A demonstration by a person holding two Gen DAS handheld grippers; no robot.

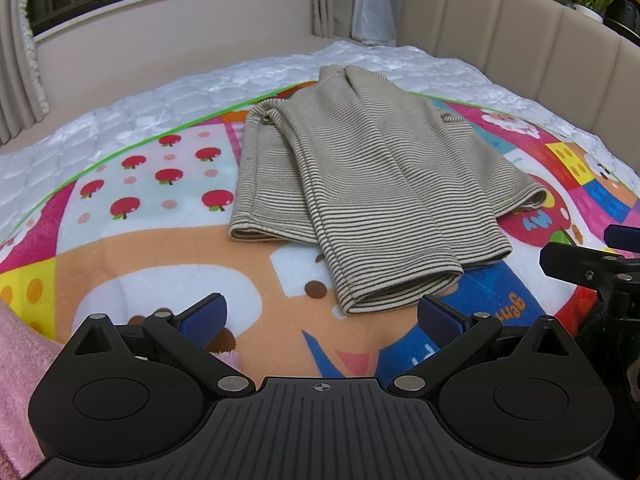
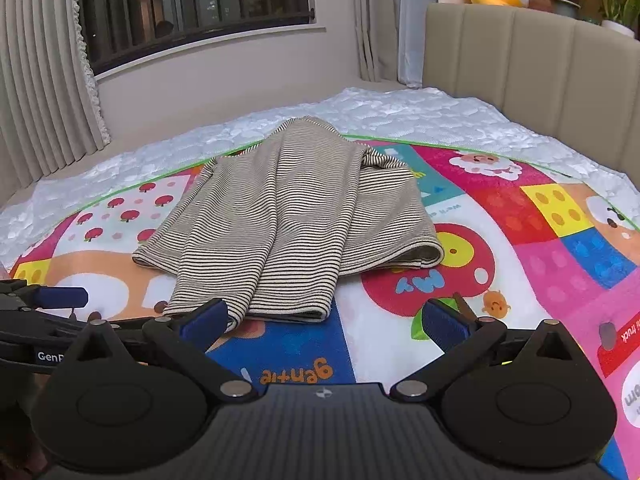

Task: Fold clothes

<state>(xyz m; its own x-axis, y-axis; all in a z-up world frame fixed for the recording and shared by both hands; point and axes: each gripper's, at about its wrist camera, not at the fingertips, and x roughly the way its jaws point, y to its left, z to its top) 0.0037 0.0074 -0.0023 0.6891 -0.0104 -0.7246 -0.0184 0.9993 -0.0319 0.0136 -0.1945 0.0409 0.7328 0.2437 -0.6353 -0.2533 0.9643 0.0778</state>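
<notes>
A beige garment with thin dark stripes [image 1: 360,184] lies partly folded on a colourful cartoon play mat [image 1: 168,248], one folded layer laid diagonally over the rest. My left gripper [image 1: 322,318] is open just short of the garment's near folded end, nothing between its blue pads. In the right wrist view the same striped garment [image 2: 280,220] lies ahead on the play mat [image 2: 520,240]. My right gripper [image 2: 324,320] is open, its left pad close to the garment's near corner. Neither gripper holds cloth.
The mat covers a white quilted mattress [image 1: 120,112] with a beige padded headboard [image 1: 520,40] on the right. Pink fabric [image 1: 18,380] sits at the left edge. The other gripper [image 1: 592,268] shows at the right. Curtains and a barred window [image 2: 192,4] stand behind.
</notes>
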